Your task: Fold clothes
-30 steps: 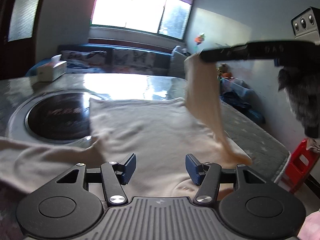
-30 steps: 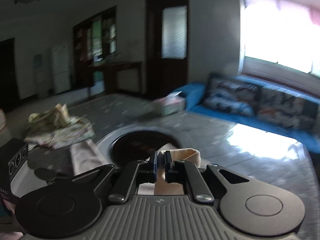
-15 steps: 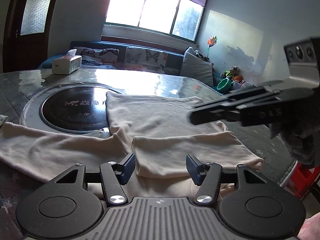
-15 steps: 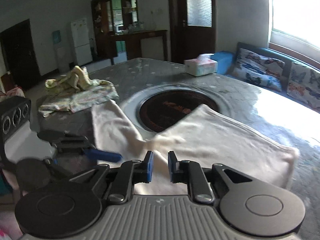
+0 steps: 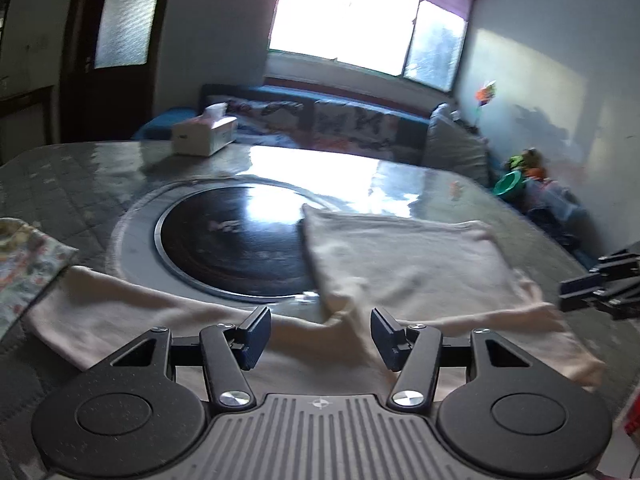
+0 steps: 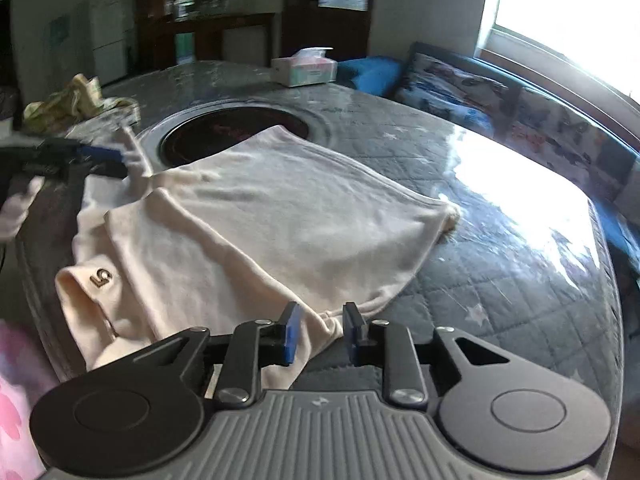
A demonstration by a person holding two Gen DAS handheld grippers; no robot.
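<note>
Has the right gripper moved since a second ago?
Yes. The right gripper has come down from high over the table to its near edge, and now stands open after releasing the shirt.

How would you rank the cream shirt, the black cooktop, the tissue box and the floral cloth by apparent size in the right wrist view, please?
1. Cream shirt, by far the largest.
2. Black cooktop, partly covered by the shirt.
3. Floral cloth and tissue box look alike; both lie far from the camera, so I leave them unranked.

Cream shirt point(image 6: 256, 216) flat on table, sleeve folded in.
</note>
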